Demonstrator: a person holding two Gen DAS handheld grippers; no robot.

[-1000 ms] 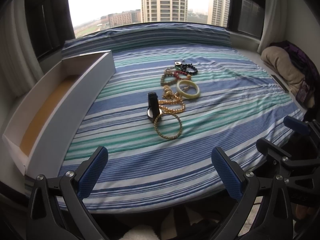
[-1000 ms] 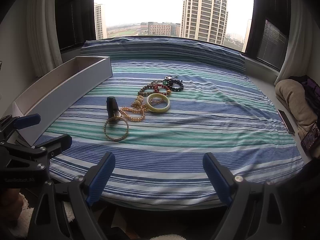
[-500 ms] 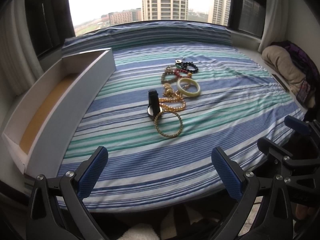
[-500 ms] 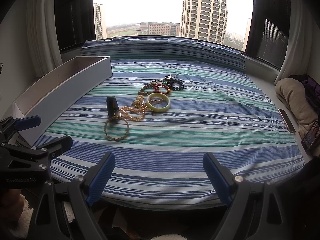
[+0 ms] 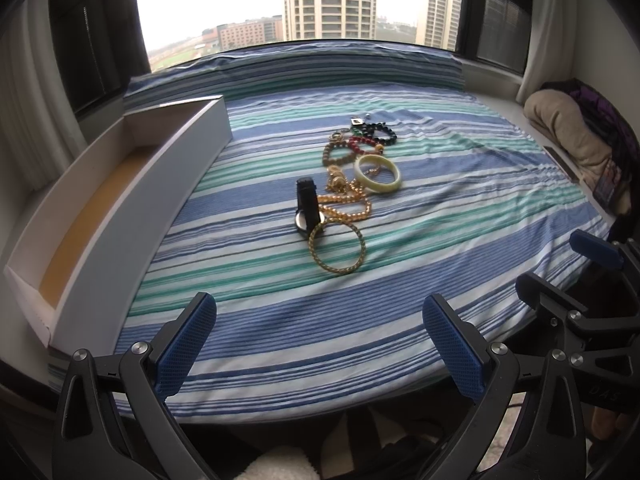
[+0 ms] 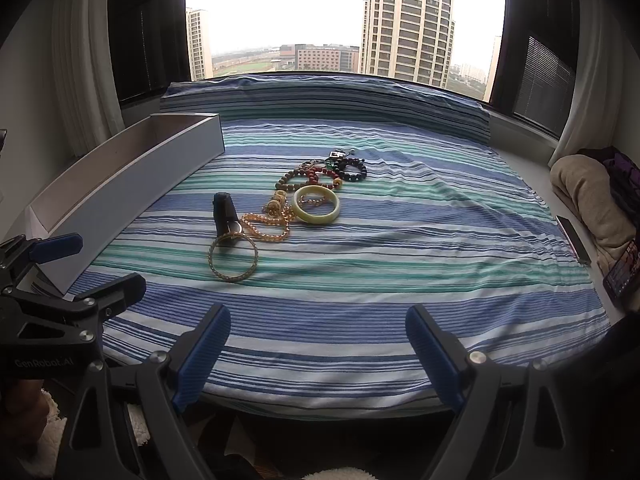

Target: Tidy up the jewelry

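Hovering low at the near edge of a bed (image 5: 460,240), the left gripper (image 5: 320,344) has its jaws spread wide with nothing between them, and the right gripper (image 6: 318,354) is likewise wide open and holds nothing. Their pads (image 5: 186,344) are blue with a fine cross-hatched grip, set on black angular frames with round silver bolts. The bed wears a soft, faintly wrinkled sheet of blue, green and white stripes.

Jewelry lies in a loose cluster near the middle of the sheet, well apart from both grippers. Nearest is a thin twisted gold bangle (image 5: 337,249), flat, its rim touching a black watch (image 5: 307,208) with a round case. Beside these sits a tangled strand of amber beads (image 5: 348,206), then a thick, smooth, pale jade-coloured bangle (image 5: 377,173). Farther back are a brown bead bracelet (image 5: 336,150), a red bead bracelet (image 5: 362,144) and a black bead bracelet (image 5: 384,132), overlapping.

Along the left side stands a long, open, white rectangular box (image 5: 132,216) with a tan floor.
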